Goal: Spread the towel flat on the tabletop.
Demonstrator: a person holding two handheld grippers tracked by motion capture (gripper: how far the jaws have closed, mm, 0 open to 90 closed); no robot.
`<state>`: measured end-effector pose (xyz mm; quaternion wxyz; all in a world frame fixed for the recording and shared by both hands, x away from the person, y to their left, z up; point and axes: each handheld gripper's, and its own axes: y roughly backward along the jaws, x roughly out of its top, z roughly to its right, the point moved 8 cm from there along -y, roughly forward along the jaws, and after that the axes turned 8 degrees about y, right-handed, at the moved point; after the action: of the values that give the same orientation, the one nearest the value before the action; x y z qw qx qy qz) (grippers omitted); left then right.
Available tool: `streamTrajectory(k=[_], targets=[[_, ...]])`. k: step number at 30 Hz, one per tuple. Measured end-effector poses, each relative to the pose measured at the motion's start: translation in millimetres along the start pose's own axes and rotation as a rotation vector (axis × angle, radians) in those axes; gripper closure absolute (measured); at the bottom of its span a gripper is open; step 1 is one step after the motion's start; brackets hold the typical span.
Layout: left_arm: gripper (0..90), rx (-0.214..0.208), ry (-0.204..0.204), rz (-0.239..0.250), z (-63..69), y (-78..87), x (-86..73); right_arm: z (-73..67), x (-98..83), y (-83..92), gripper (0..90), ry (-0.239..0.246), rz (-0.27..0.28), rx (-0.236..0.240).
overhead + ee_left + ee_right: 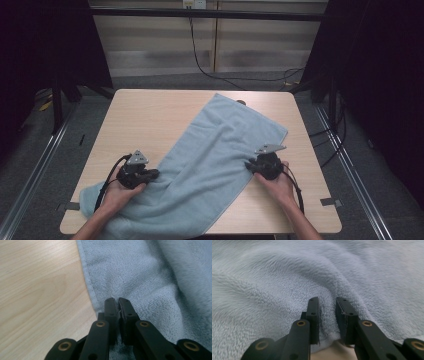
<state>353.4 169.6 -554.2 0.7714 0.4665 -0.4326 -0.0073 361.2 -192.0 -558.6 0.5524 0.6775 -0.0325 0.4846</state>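
One pale wooden table point(150, 115) carries a light blue towel point(215, 165), lying slantwise from the far right corner to the near left edge. Dark curtains flank the table, and cables trail on the grey floor point(165, 80) behind. The left tool point(152, 174) is pressed together on the towel's left hem. The right tool point(248, 165) pinches a fold at the towel's right edge.

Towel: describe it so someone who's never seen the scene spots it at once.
A light wooden table stands in a dark-curtained bay. Across it, from the far right toward the near left edge, lies the towel, pale blue and fluffy, rumpled at the near end. It is the one cloth there, with the left gripper at its left edge and the right gripper at its right.
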Motion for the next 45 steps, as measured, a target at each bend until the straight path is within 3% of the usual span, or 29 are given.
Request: streamTrajectory(k=[4,8,14,17,20,23,25,28,30,33,35,36,39,41,42,43,44,45], targets=[[86.1,-0.028,0.039,0.001,-1.8,-5.0,5.5,34.9,6.0,-11.4,75.2,-0.062,-0.004,-0.049],[86.3,-0.049,0.088,0.004,-1.7,-11.1,12.4,61.3,14.8,-24.0,75.6,-0.093,-0.007,-0.079],[86.1,-0.112,0.154,0.025,-3.2,-6.0,17.4,79.4,29.0,-40.7,73.4,-0.126,-0.008,-0.107],[85.8,-0.099,0.138,0.055,-5.7,6.7,18.2,74.5,30.3,-40.4,62.8,-0.121,-0.009,-0.104],[84.9,-0.109,0.123,0.106,-9.4,20.3,20.0,49.3,33.5,-21.7,54.9,-0.084,0.039,-0.060],[83.6,-0.108,0.155,0.124,-18.1,24.1,21.2,16.3,32.0,2.0,53.0,-0.075,0.098,0.028],[81.9,-0.106,0.164,0.117,-21.9,21.5,20.2,-6.6,26.9,12.7,51.3,-0.049,0.090,0.069],[77.9,-0.063,0.151,0.092,-25.1,17.2,17.5,-50.9,16.8,27.6,51.6,-0.002,0.090,0.150],[74.1,-0.085,0.144,0.090,-20.7,19.8,17.4,-78.3,8.1,31.9,51.6,0.033,0.075,0.208],[69.3,-0.092,0.106,0.088,-16.0,24.7,14.9,-105.6,-3.2,35.4,49.9,0.068,0.061,0.256],[64.4,-0.102,0.087,0.068,-13.5,22.1,9.9,-114.1,-6.8,35.5,47.4,0.069,0.055,0.270],[60.6,-0.084,0.080,0.057,-13.4,17.6,6.6,-119.1,-8.4,34.4,45.7,0.073,0.052,0.284],[55.8,-0.072,0.073,0.026,-12.6,8.1,2.7,-125.0,-10.8,28.9,43.2,0.120,0.041,0.264],[55.7,-0.048,0.054,0.012,-12.9,3.2,2.6,-125.8,-11.2,27.0,46.7,0.194,0.041,0.210],[58.0,-0.036,0.034,0.011,-12.3,1.3,3.0,-125.7,-11.0,26.3,52.8,0.189,0.050,0.201],[61.9,-0.005,0.004,-0.002,-13.1,1.1,3.3,-123.7,-10.6,26.4,68.1,0.182,0.059,0.184],[69.5,0.011,-0.011,-0.004,-12.9,0.0,4.4,-121.6,-10.3,26.2,76.0,0.196,0.063,0.183],[75.4,0.003,-0.015,-0.013,-12.2,-0.1,5.3,-118.2,-9.8,25.8,82.5,0.200,0.057,0.182]])
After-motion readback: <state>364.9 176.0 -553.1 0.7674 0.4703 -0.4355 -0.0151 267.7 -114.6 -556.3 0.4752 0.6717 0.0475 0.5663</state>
